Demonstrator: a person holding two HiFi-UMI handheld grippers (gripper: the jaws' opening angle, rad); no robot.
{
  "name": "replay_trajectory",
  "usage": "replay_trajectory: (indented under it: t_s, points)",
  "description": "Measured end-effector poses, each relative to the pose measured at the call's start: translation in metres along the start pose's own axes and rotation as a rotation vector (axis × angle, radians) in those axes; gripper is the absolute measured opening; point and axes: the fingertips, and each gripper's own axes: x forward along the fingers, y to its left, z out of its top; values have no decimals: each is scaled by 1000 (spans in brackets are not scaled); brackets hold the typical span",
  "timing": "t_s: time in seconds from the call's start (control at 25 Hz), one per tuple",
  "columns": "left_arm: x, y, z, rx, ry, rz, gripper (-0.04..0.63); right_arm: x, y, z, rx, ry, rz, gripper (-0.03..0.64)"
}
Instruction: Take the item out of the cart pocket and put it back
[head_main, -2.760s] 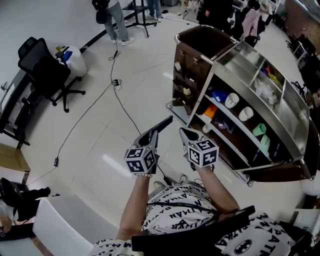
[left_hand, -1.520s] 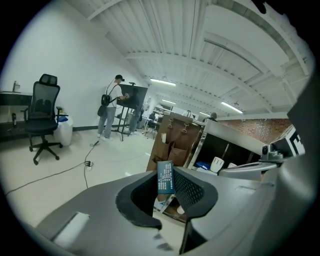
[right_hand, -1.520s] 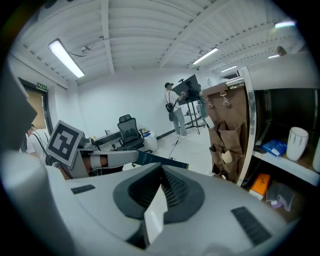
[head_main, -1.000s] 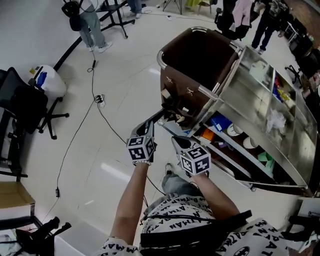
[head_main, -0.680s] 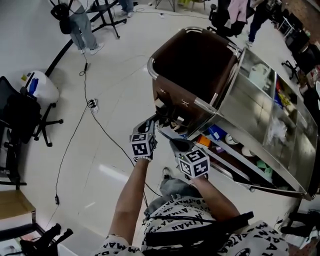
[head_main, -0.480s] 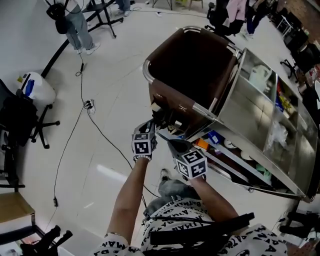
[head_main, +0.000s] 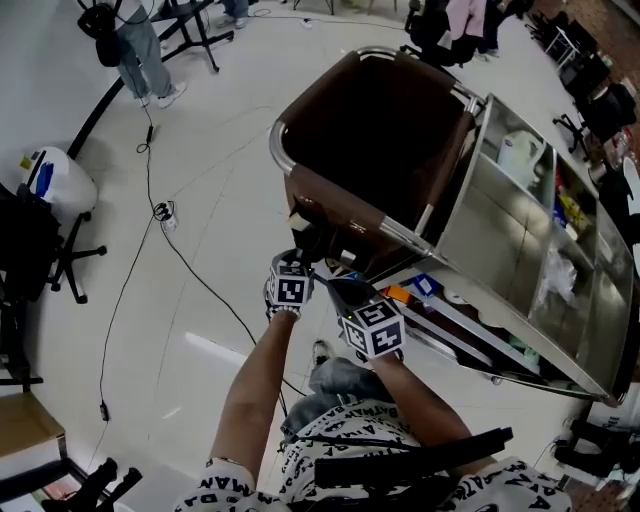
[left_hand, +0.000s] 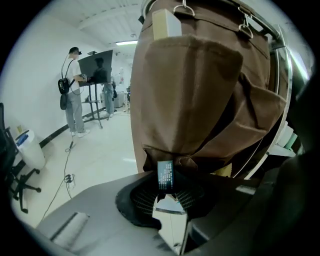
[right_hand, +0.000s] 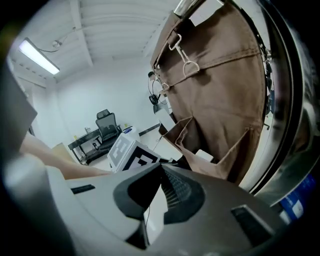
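Observation:
A brown cloth bag (head_main: 375, 120) hangs on the end of a steel cart, with pockets (head_main: 335, 222) sewn on its side. My left gripper (head_main: 302, 248) is right at the lower pockets. In the left gripper view it (left_hand: 166, 186) is shut on a small dark printed packet (left_hand: 165, 175), just under the bag's bottom fold (left_hand: 200, 150). My right gripper (head_main: 338, 287) is beside it, a little lower, with jaws together and nothing held (right_hand: 161, 170). In the right gripper view an open pocket (right_hand: 225, 150) holds a white item (right_hand: 204, 155). A cream item (left_hand: 166, 24) pokes from an upper pocket.
The steel cart (head_main: 520, 240) runs to the right, its shelves holding cups and coloured items. A cable (head_main: 150, 210) lies across the pale floor on the left. An office chair (head_main: 40, 250) and a white container (head_main: 50, 175) are at far left. People stand at the back.
I have come up to the cart from a few steps away. Both grippers moved forward from open floor to the bag's side pockets, and the cart now fills more of the view.

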Motion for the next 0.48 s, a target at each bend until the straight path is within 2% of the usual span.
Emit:
replay_trajectory:
  t_s: [0.16,0.36,0.48]
  points:
    - [24,3,-6,11,23,-4,84,1,-3,-1,-8,-11,-9,12]
    - [33,5,1,-3,4,-18,94,-1,-4,-1,-15,-29,-15,12]
    - [12,5,14,-45,-49,-32,168,-2,4,-2,-31,-20,-10,12]
